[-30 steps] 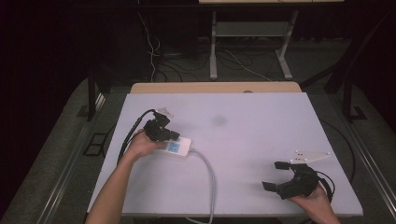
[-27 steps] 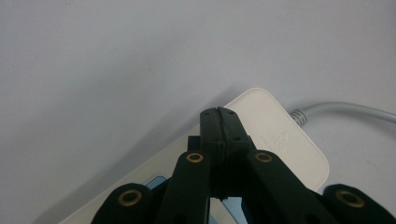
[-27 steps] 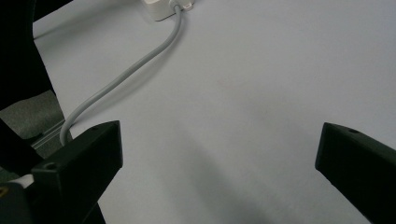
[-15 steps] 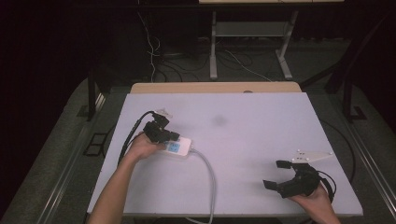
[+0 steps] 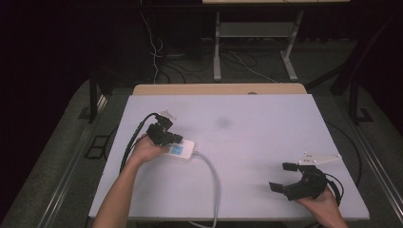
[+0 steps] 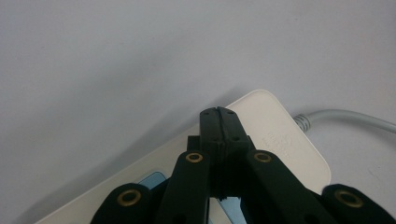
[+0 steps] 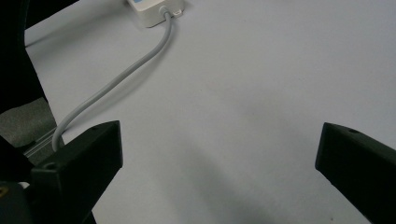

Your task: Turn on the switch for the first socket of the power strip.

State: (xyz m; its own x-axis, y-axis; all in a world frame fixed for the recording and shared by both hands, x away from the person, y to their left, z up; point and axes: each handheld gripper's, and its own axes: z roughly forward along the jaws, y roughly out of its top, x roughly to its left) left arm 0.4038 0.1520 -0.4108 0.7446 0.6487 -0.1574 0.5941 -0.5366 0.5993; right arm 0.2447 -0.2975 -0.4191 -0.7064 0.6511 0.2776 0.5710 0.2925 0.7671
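Pressing down over a white power strip point(image 5: 179, 150), the left gripper point(image 5: 178, 139) sits with its two black jaws shut flat against each other, nothing caught between them, their tips poised above the strip's top face near the end where the cord leaves, seemingly to push a switch or pin the strip in place, though the left gripper view does not show whether the tips actually touch the plastic. The strip lies on the left half of the white table point(image 5: 266, 118), angled slightly, a flat rounded bar of cream plastic with a pale blue panel on its upper side and faint embossed lettering near its end. Its grey cord point(image 5: 212, 178) runs from that end toward the near edge of the table in a loose curve and drops over it. Well apart, at the near right corner, the right gripper point(image 5: 282, 176) rests low over bare tabletop with its jaws spread wide, holding nothing, apparently waiting its turn. A wooden board point(image 5: 218, 89) edges the far side of the table, with cables on the dark floor beyond.
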